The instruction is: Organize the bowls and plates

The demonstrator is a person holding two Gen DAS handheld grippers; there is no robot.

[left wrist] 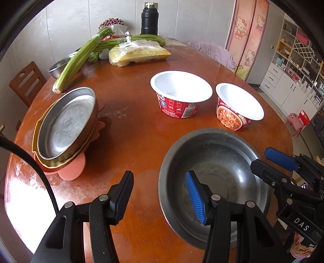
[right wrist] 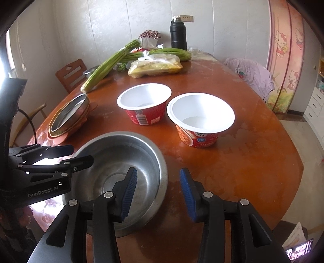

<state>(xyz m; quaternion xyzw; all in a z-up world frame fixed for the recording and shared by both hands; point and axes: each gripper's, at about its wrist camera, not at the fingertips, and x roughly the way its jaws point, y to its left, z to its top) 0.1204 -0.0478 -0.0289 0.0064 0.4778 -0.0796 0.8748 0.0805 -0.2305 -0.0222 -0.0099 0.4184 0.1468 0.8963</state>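
Note:
A steel bowl sits on the brown table near its front edge; it also shows in the right wrist view. My left gripper is open, straddling the bowl's left rim. My right gripper is open, straddling its right rim; it shows at the right of the left wrist view. Two empty red noodle cups stand behind the bowl. A stack of plates, steel on top of yellow and pink ones, rests tilted at the left.
Celery stalks, a bagged yellow food pack, a small steel bowl and a black flask sit at the table's far end. A wooden chair stands at the left. A chair with purple cloth is at the right.

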